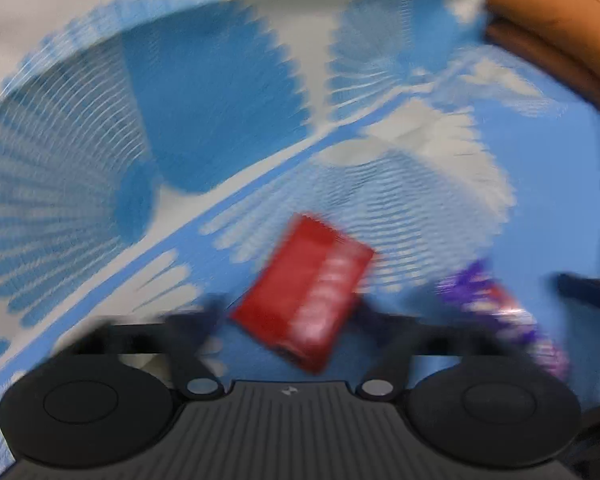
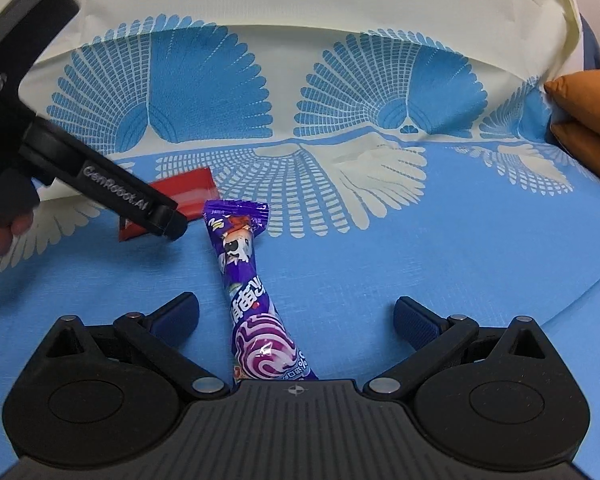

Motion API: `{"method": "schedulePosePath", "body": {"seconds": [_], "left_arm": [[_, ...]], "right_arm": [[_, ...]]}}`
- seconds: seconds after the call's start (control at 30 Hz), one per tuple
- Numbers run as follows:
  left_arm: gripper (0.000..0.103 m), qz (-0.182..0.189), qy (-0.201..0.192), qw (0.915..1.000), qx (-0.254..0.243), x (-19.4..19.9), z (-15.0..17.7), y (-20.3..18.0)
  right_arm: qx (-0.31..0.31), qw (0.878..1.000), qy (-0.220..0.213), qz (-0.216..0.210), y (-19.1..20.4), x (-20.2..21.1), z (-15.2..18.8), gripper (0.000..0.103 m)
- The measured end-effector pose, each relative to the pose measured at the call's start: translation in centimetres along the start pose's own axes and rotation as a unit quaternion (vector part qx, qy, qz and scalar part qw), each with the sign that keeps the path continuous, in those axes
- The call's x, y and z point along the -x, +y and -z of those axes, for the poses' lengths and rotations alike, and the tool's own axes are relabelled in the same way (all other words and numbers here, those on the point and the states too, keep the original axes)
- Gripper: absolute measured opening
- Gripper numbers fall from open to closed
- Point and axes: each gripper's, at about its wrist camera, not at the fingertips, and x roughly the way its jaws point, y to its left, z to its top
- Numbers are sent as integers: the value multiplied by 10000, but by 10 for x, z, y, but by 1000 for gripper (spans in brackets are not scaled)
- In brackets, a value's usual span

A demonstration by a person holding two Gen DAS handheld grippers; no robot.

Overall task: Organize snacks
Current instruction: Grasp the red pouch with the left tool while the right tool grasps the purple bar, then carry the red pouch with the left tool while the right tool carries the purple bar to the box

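I work over a bed spread (image 2: pixel 440 240) of blue cloth with cream and blue fan shapes. On it lie my red packet (image 2: pixel 189 192), far left, and just beside it to the right my long purple lollipop wrapper (image 2: pixel 245 280), running toward me. An orange cushion (image 2: pixel 588 120) rests at the far right edge.

Pkt (image 2: pixel 167 204) left of lolly (image 2: pixel 251 292); both on cloth (image 2: pixel 420 240)
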Motion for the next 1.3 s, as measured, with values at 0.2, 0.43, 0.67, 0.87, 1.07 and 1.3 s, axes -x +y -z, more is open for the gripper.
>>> {"method": "schedulePosePath", "body": {"seconds": [0.2,0.43,0.67,0.87,1.07,1.3], "left_arm": [[56,94,43,9999,40,11,6,-10],[56,120,88,9993,339,91,67,-1],[57,8,20,9982,605,226,146,-7],[57,-259,93,9901,1375,350,209,-8],[57,-552,99,9817,1822,471,271,-15],[57,-1079,-37,9714,2113,587,346,-21]], "right_arm": [[520,9982,-243,-191,19,16,4,24],[-242,9993,-86,-280,18,64,27,23],[-1117,9929,192,-369,60,172,74,23],[-1552,9850,415,-625,99,273,77,23],[-1074,9844,499,-1301,153,374,65,23],[-563,9735,566,-2141,220,479,69,23]]}}
